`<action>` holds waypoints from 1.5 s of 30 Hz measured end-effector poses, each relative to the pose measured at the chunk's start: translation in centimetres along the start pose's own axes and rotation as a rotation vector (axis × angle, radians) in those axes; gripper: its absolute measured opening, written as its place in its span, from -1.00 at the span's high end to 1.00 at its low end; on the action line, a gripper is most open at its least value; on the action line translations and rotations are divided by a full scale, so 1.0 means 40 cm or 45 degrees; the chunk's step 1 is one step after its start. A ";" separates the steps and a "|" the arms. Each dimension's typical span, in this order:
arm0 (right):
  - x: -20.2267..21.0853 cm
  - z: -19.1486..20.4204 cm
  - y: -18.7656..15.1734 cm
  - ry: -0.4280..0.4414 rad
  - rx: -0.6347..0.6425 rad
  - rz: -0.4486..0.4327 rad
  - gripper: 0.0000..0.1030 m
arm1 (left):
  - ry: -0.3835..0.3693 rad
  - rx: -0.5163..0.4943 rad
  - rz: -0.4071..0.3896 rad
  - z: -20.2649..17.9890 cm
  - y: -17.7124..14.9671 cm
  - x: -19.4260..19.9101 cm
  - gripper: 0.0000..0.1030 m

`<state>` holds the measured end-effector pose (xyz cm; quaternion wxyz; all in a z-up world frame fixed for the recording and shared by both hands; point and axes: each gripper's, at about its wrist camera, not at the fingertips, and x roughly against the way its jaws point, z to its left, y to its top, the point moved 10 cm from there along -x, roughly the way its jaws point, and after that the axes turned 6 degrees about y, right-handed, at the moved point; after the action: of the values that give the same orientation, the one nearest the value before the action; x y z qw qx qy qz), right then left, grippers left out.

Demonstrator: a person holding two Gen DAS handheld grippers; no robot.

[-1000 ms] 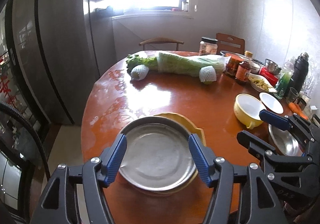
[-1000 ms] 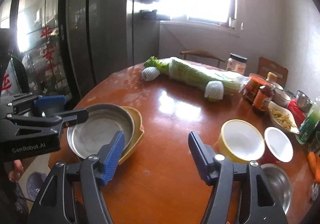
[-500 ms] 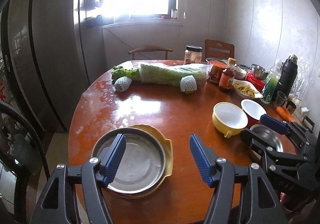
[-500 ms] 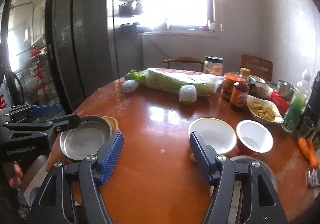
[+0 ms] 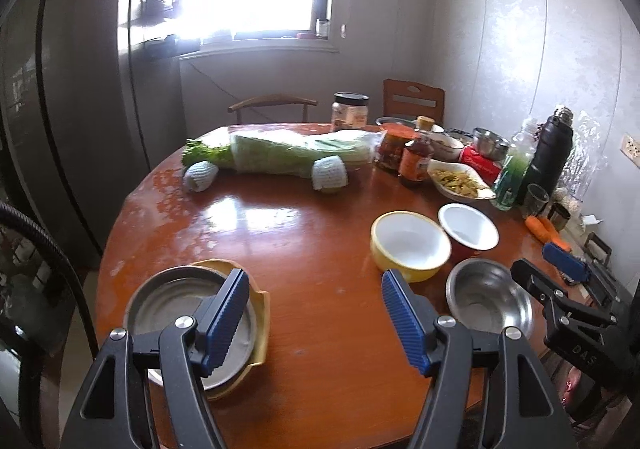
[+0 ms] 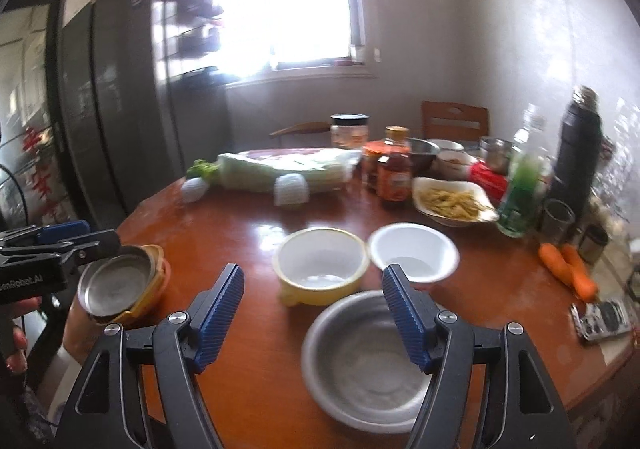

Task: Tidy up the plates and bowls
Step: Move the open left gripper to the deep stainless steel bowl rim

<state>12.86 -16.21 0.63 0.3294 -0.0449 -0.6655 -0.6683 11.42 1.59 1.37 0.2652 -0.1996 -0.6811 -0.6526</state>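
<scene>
Since a second ago, both of my views have pulled back from the table (image 5: 312, 233): the metal plate (image 5: 168, 305), which sat between the left gripper's (image 5: 316, 319) fingers, now lies in the lower left of the left view, on the yellow dish (image 5: 262, 313). I hold that gripper spread wide above bare wood, gripping nothing. In my right view the right gripper (image 6: 312, 315) is also spread and empty, with the steel bowl (image 6: 360, 365) at bottom centre, partly behind its right finger. Just beyond sit the yellow bowl (image 6: 320, 265) and the white bowl (image 6: 412, 251), side by side, rims seemingly touching. Carrots (image 6: 568, 269) lie at the right edge.
</scene>
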 end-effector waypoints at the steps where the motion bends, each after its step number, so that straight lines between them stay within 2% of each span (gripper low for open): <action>1: 0.007 -0.024 -0.004 -0.023 -0.013 0.004 -0.43 | -0.014 -0.005 0.002 -0.016 0.003 -0.003 -0.33; 7: 0.043 -0.132 -0.013 -0.106 -0.073 0.006 -0.43 | -0.067 -0.022 0.011 -0.092 0.012 -0.018 -0.34; 13: 0.056 -0.185 -0.025 -0.133 -0.104 0.006 -0.43 | -0.092 -0.032 0.007 -0.140 0.021 -0.031 -0.33; 27: 0.014 -0.261 -0.087 -0.155 -0.165 0.072 -0.43 | -0.171 -0.034 0.090 -0.244 -0.021 -0.124 -0.33; 45: -0.062 -0.335 -0.186 -0.167 -0.207 0.204 -0.43 | -0.227 -0.148 0.210 -0.392 -0.108 -0.244 -0.34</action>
<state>16.13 -28.37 -8.49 0.3328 -0.1680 -0.6235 -0.6873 17.94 -13.59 -7.97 0.2443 -0.3273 -0.6443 -0.6466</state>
